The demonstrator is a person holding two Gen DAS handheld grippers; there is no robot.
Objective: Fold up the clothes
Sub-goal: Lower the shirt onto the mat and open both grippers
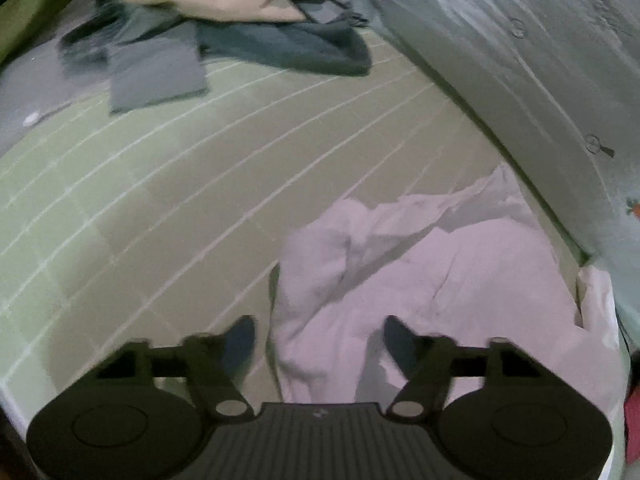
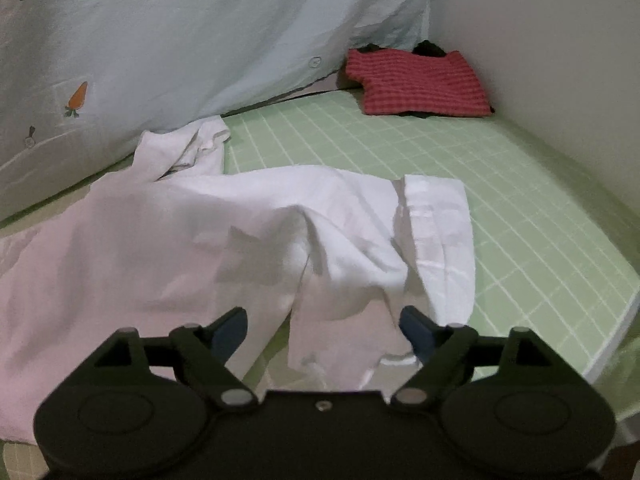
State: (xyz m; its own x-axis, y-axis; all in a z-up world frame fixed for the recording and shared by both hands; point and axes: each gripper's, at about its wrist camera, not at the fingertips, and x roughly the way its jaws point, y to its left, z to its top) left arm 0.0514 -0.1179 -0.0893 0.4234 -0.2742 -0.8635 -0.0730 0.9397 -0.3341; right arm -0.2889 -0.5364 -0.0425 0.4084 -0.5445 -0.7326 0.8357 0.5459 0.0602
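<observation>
Green checked bedding [image 2: 520,208] carries a limp, light white shirt [image 2: 240,240]; my left gripper [image 1: 319,340] and right gripper [image 2: 322,326] hover spread and empty, and I judge its near hem the best hold.

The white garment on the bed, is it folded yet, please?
Not folded: the white garment lies rumpled and bunched across the green sheet.

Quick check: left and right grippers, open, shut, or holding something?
Left gripper: jaws open, astride the white garment's edge, not gripping.
Right gripper: jaws open above the white garment, holding nothing.
</observation>
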